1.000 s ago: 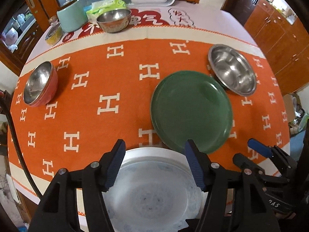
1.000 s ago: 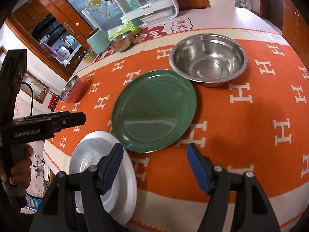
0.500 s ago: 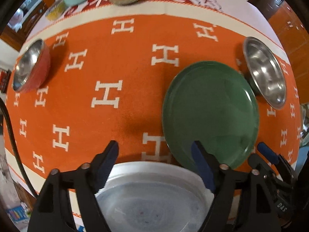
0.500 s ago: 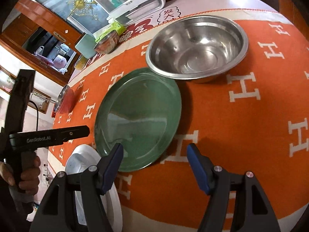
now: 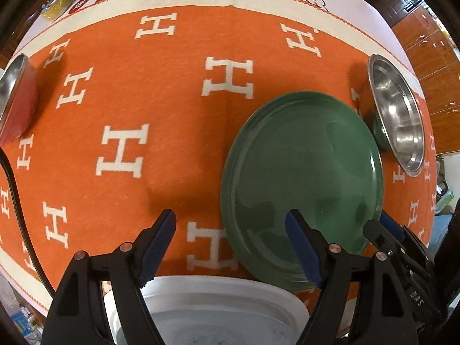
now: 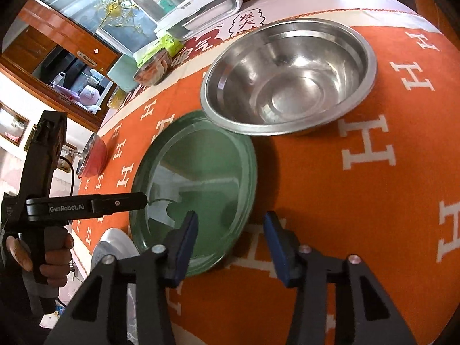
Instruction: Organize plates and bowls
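Both grippers are dropping closer since a second ago: I'm closing the right gripper [image 6: 231,238] around the green plate [image 6: 201,184] rim, pads not yet pinching, left gripper [image 5: 230,244] hanging wide and empty above the white plate [image 5: 207,310]; next I'm needing a firm clamp.

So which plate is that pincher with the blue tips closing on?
The green plate. The right gripper is closing with the plate's near rim between its jaws. The white plate sits off to the side by the table edge.

Plate [image 6: 201,184] lies between steel bowl [image 6: 290,77] and tray [image 5: 212,310].
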`<state>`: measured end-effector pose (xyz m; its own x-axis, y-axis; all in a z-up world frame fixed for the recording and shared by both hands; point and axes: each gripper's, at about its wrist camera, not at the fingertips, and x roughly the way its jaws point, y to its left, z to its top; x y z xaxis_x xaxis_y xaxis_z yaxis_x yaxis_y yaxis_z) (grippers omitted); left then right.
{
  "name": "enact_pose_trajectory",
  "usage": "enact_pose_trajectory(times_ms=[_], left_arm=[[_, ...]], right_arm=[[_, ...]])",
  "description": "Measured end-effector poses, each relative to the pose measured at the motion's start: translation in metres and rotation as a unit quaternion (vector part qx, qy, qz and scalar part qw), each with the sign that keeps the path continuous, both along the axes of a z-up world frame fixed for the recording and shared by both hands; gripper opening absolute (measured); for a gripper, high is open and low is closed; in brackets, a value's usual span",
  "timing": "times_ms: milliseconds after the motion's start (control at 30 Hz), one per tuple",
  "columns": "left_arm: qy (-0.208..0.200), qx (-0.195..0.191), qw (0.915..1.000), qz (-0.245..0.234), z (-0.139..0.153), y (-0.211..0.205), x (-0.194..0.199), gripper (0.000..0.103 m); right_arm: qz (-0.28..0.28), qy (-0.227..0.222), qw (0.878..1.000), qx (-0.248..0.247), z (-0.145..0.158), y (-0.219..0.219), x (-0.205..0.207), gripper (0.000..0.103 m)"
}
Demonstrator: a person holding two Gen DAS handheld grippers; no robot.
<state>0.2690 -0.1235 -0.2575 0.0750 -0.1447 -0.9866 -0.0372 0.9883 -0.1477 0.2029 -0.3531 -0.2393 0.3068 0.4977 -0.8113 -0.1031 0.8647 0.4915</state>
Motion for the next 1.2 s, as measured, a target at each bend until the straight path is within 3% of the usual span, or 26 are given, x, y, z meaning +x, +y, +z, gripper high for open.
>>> enact_pose_trajectory(times_ms=[300, 367, 500, 533, 733, 867, 1200], left_arm=[[0.003, -0.024, 0.9997, 0.000, -0.005, -0.002, 0.007, 0.073], [0.015, -0.029, 0.9995, -0.005, -0.008, -0.005, 0.007, 0.059], [0.022, -0.019, 0.9995, -0.015, -0.013, -0.010, 0.005, 0.054], [0.022, -0.019, 0.9994, -0.018, -0.013, -0.011, 0.005, 0.046], [0.027, -0.012, 0.9994, -0.018, -0.014, -0.016, 0.006, 0.031], [0.028, -0.028, 0.9992, 0.002, -0.014, -0.011, 0.008, 0.026], [0.017, -0.029, 0.9994, 0.001, -0.011, 0.004, 0.006, 0.025]], right_arm=[[0.005, -0.003, 1.000, -0.011, -0.003, -0.002, 0.006, 0.017], [0.008, -0.003, 1.000, -0.012, -0.004, -0.002, 0.006, 0.016], [0.013, -0.005, 1.000, -0.015, -0.003, -0.002, 0.008, 0.015], [0.014, -0.005, 1.000, -0.016, -0.003, -0.001, 0.008, 0.015], [0.019, -0.007, 1.000, -0.024, -0.003, 0.001, 0.009, 0.013], [0.022, -0.011, 0.999, -0.030, -0.002, 0.002, 0.010, 0.012], [0.024, -0.024, 0.998, -0.053, 0.002, 0.005, 0.009, 0.012]])
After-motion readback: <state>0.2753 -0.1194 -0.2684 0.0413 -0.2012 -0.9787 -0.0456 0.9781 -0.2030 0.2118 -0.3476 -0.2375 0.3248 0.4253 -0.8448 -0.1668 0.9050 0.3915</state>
